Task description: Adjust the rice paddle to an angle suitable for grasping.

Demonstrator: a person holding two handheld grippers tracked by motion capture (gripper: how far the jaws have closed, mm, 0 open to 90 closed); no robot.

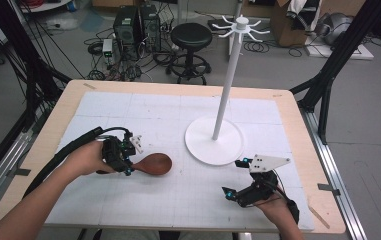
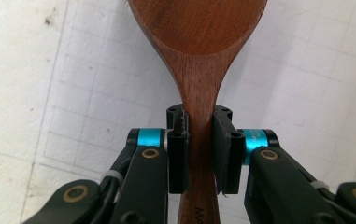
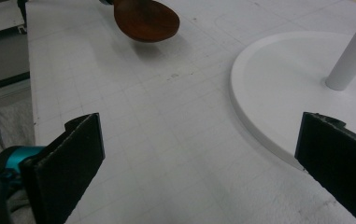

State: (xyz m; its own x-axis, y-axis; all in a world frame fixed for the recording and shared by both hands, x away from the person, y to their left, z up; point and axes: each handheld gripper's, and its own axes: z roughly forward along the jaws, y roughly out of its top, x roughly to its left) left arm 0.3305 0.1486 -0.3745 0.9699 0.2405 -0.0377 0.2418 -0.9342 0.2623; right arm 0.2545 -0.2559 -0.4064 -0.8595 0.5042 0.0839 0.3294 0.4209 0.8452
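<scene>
High view: your left gripper (image 1: pixel 128 156) clenches one wooden spoon (image 1: pixel 154 163) by the handle, bowl just above the white surface (image 1: pixel 178 200), left of the single hook stand (image 1: pixel 215 140). Your right gripper (image 1: pixel 234 177) waits near the stand's base, jaws released. Keep the grip square on the handle and lift steadily towards the hooks.

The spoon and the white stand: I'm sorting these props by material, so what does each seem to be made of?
The spoon looks like dark reddish-brown wood with a smooth, slightly satin finish; fine grain lines run along its handle. The stand looks like white painted metal or plastic, I cannot tell which; its round base and pole are even, matte and seamless.
</scene>
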